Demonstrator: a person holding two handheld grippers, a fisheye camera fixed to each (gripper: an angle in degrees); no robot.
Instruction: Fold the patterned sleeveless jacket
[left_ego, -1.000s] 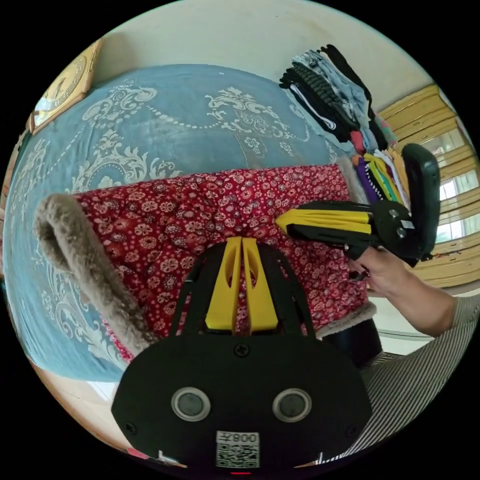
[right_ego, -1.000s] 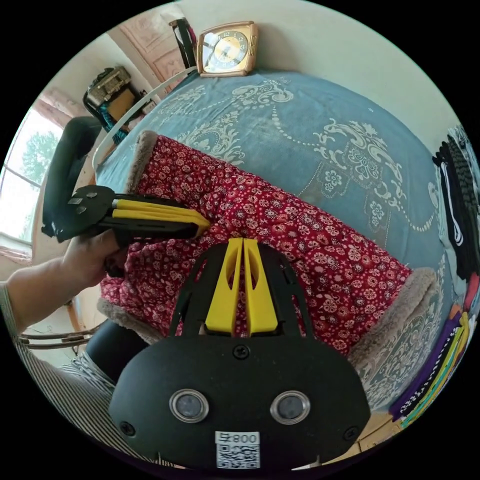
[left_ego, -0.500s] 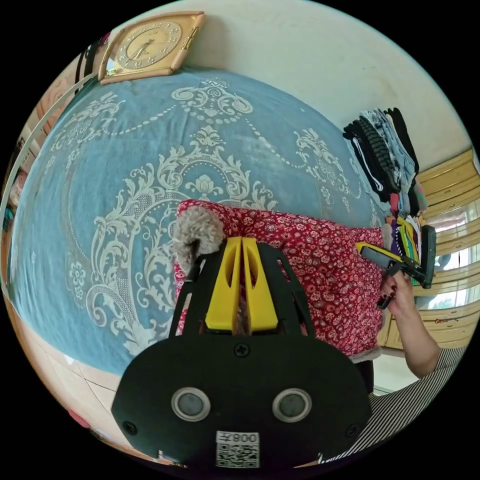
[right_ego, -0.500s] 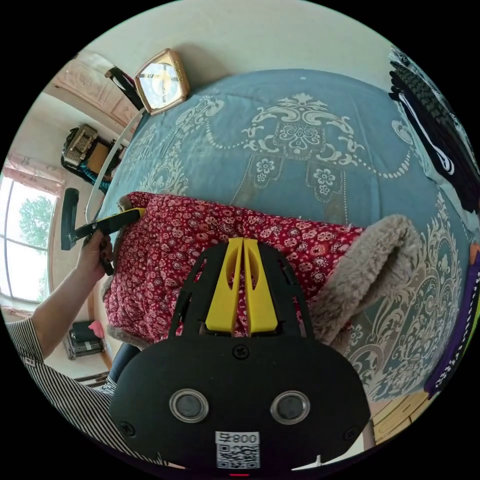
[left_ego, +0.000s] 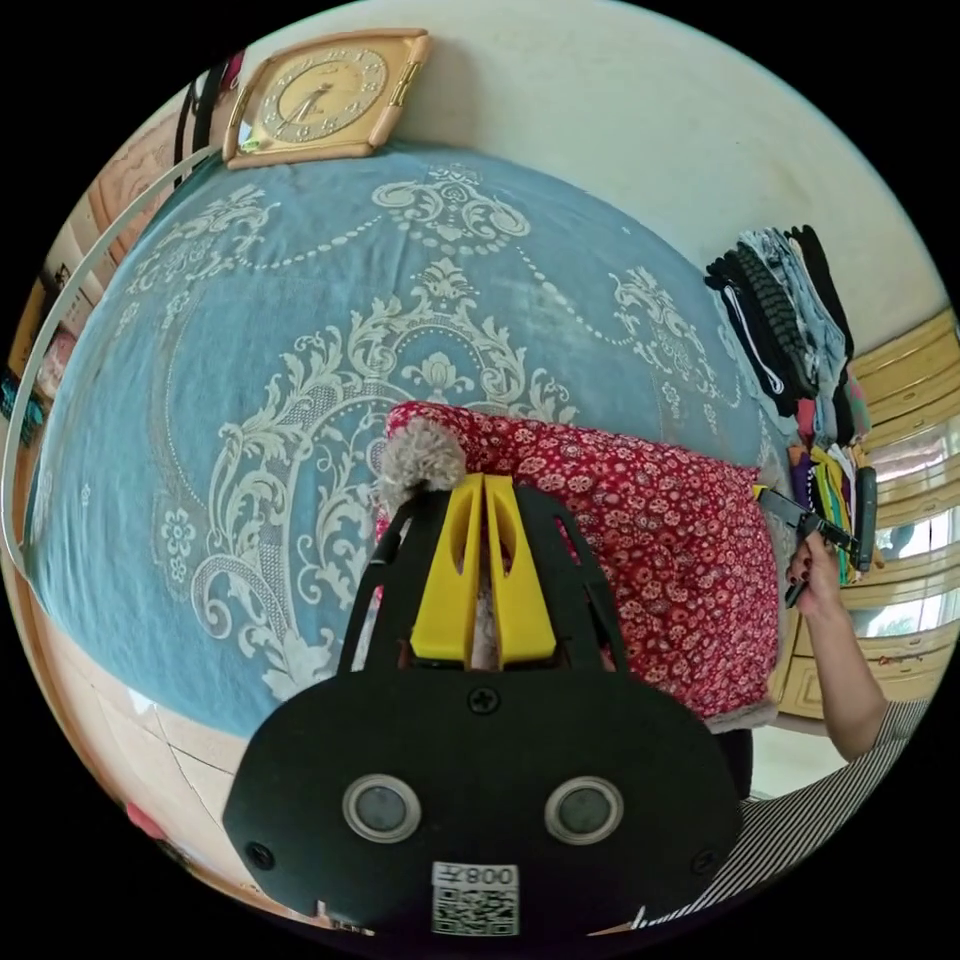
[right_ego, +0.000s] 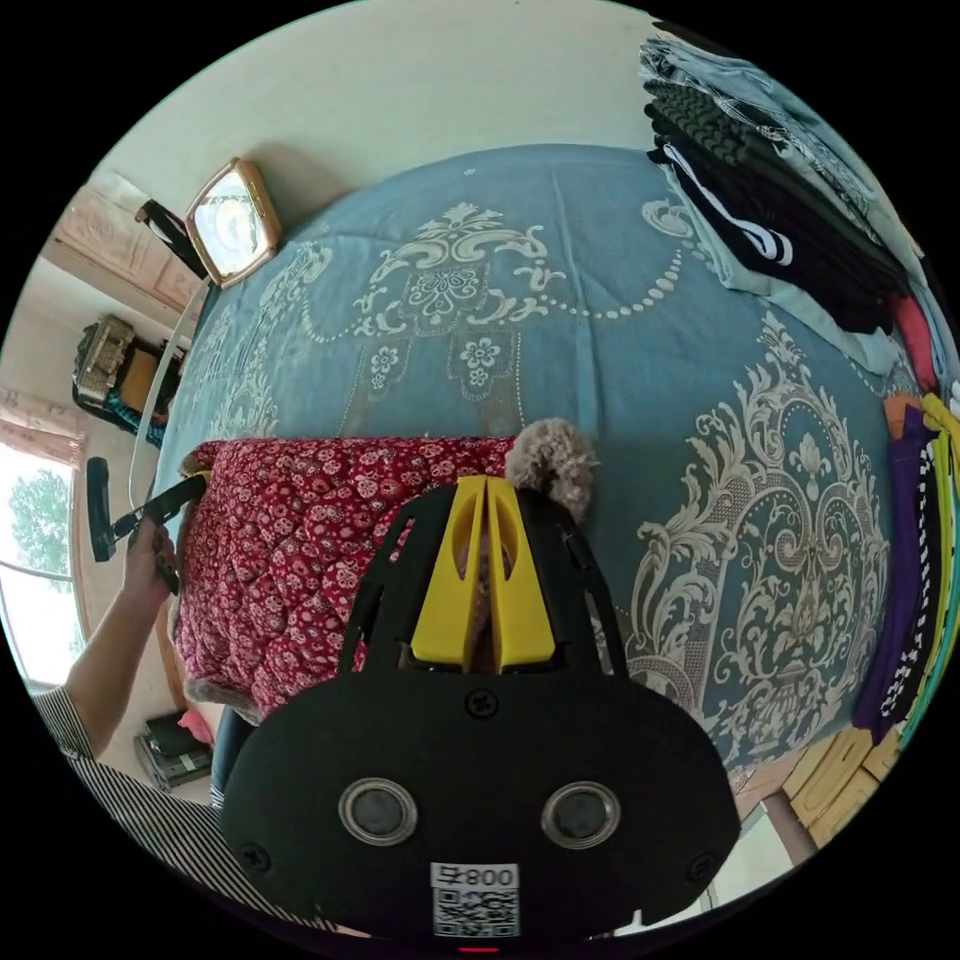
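In the left gripper view, we have the left gripper (left_ego: 483, 480) with its yellow jaws pressed together on the fleece-lined edge of the patterned sleeveless jacket (left_ego: 640, 540), a tuft of grey pile bulging just above the tips. The jacket hangs stretched over the near edge of the blue bedspread (left_ego: 300, 330), and off at its far end we spot the right gripper (left_ego: 770, 498) gripped in a hand (left_ego: 815, 575), nose touching the cloth. A clock (left_ego: 320, 95) leans on the wall, a stack of folded clothes (left_ego: 790, 320) beside the bed.

Over to the right gripper view: the right gripper (right_ego: 485, 482) pinches the same fuzzy hem, jaws tight on it, and the left gripper (right_ego: 190, 487) meets the jacket's opposite corner.

We judge this quilted piece soft but bulky, fairly light, springy where padded, so it should resist sharp creases. The thick lined hem corners look like the sure places to hold, not the slick printed face
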